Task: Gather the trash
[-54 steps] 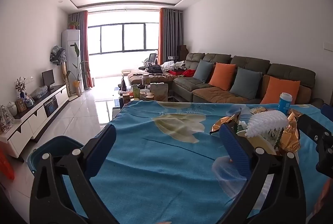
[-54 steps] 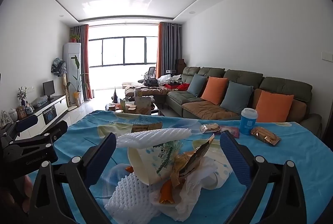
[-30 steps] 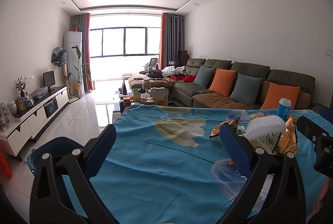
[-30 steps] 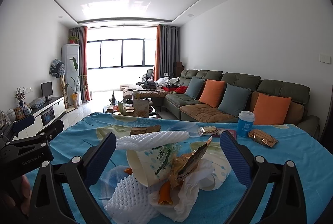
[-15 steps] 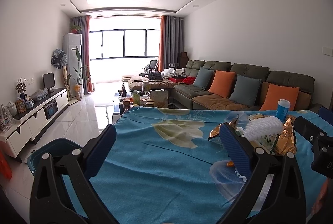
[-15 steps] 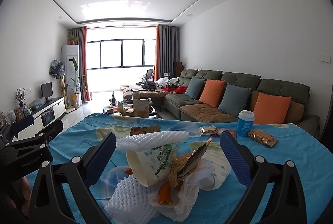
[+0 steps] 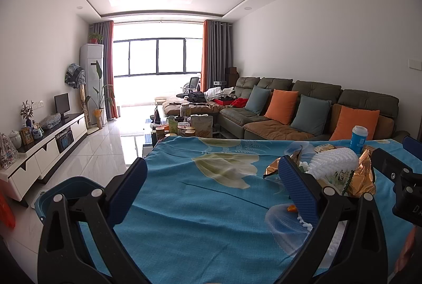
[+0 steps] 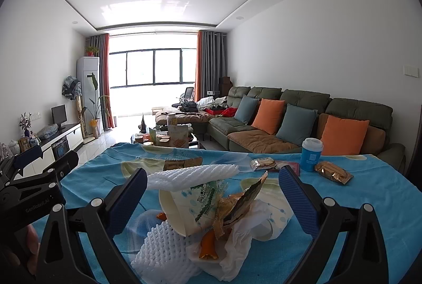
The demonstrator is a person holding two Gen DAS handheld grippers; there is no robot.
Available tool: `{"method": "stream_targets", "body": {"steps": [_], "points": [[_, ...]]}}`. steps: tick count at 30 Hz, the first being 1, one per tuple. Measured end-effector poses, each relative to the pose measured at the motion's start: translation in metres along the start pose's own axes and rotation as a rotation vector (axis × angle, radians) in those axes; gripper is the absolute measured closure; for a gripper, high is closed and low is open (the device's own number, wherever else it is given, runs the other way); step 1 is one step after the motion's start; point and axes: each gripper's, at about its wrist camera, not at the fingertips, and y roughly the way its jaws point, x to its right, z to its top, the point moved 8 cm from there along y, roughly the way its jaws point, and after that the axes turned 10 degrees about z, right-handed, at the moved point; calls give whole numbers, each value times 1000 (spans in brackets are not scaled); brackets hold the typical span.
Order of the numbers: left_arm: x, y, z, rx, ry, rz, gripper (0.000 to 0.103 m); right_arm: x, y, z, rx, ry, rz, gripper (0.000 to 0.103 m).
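Blue woven tablecloth [image 8: 369,205], crumpled trash pile [image 8: 211,207], both tools [image 7: 211,183] [image 8: 211,194] spread wide, empty

Table covered with blue leaf-print cloth [image 8: 369,205]. Near edge, middle: heap of trash [image 8: 211,210] lying on the cloth, made of white foam netting, a tipped paper cup, torn wrappers, crumpled tissue and orange peel bits. Clear plastic lid [image 7: 284,226] flat on the cloth at the heap's left side. Farther back right: blue cup with white lid [image 8: 311,154] upright; gold snack packet [image 8: 333,172] just beside it on the right; small clear-wrapped snack [image 8: 262,163] and a red flat packet [image 8: 290,166] to its left. Brown flat wrapper [image 8: 182,164] behind the heap.
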Motion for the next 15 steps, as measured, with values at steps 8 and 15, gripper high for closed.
{"method": "stream_targets", "body": {"steps": [8, 15], "points": [[0, 0, 0, 0, 0, 2, 5, -3, -1, -1, -4, 3, 4, 7], [1, 0, 0, -1, -1, -2, 5, -2, -2, 0, -3, 5, 5, 7]]}}
